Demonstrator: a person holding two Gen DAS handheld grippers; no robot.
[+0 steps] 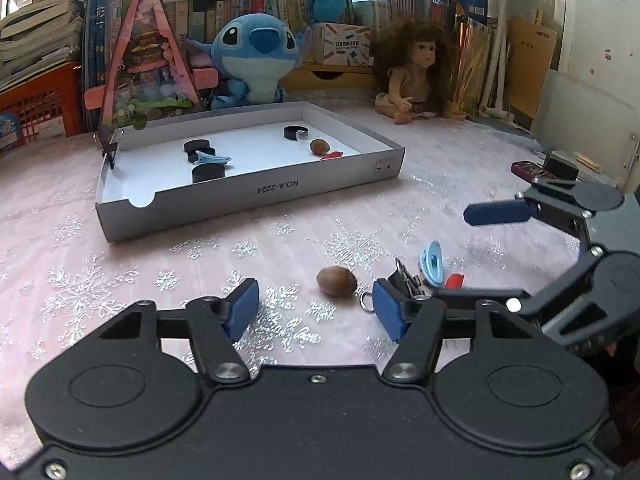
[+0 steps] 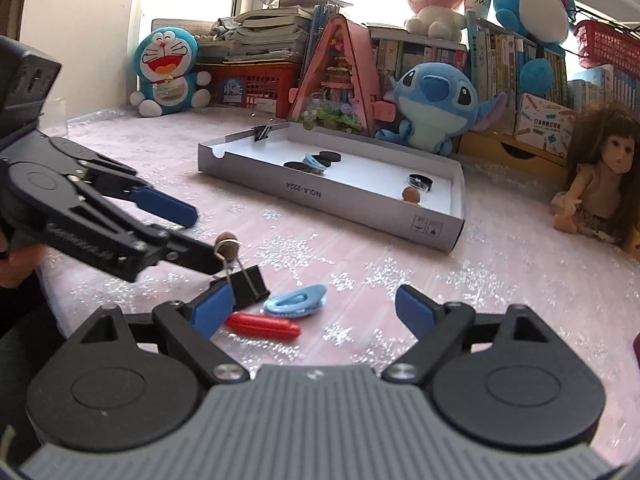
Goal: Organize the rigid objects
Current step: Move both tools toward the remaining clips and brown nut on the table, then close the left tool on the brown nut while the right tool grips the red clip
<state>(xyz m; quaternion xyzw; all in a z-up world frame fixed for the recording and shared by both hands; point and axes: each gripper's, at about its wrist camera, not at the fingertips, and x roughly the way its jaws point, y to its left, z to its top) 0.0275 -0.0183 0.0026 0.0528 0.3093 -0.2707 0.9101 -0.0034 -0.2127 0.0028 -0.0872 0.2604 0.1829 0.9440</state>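
one nut (image 1: 337, 280) lies between the open left claw (image 1: 316, 314) fingers.

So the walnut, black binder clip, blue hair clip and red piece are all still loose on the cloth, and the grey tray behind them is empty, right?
Not quite: the grey tray is not empty. The left wrist view shows black discs, a blue clip and a nut already inside. The walnut, black binder clip, blue hair clip and red piece do lie loose on the cloth.

free: bare cloth (image 1: 248, 224) up to box (image 1: 248, 196) | blocked: toys (image 1: 256, 60) behind box
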